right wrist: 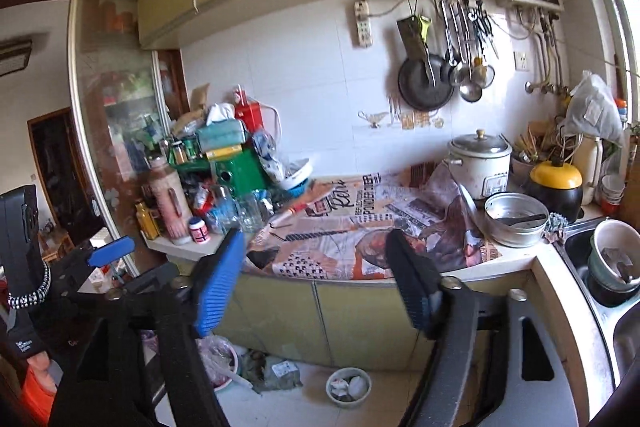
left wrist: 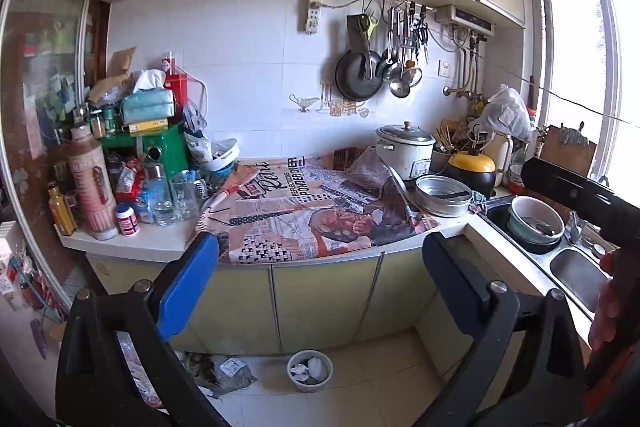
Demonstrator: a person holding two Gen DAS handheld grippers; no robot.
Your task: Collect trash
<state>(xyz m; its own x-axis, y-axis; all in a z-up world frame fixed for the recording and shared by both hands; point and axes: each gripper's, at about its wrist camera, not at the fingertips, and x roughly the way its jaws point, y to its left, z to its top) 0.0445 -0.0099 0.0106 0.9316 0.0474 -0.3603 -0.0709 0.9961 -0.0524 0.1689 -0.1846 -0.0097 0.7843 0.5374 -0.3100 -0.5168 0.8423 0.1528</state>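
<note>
A small round waste bin (left wrist: 310, 371) stands on the floor tiles by the lower cabinets, with crumpled paper inside; the right wrist view shows the bin (right wrist: 348, 386) too. A crumpled grey bag (left wrist: 234, 373) lies on the floor left of it. My left gripper (left wrist: 320, 283) is open, held high in front of the counter with nothing between its blue pads. My right gripper (right wrist: 318, 285) is also open and holds nothing. In the right wrist view the left gripper's blue fingertip (right wrist: 112, 251) shows at the left edge. A hand (left wrist: 608, 307) grips the right tool.
The counter (left wrist: 132, 247) carries a newspaper-print cloth (left wrist: 304, 211), a rice cooker (left wrist: 406, 149), a metal pot (left wrist: 442, 195) and a knife. Bottles, jars and boxes crowd its left end (left wrist: 132, 155). Bowls fill the sink (left wrist: 536, 219) at right. Pans and utensils hang on the wall.
</note>
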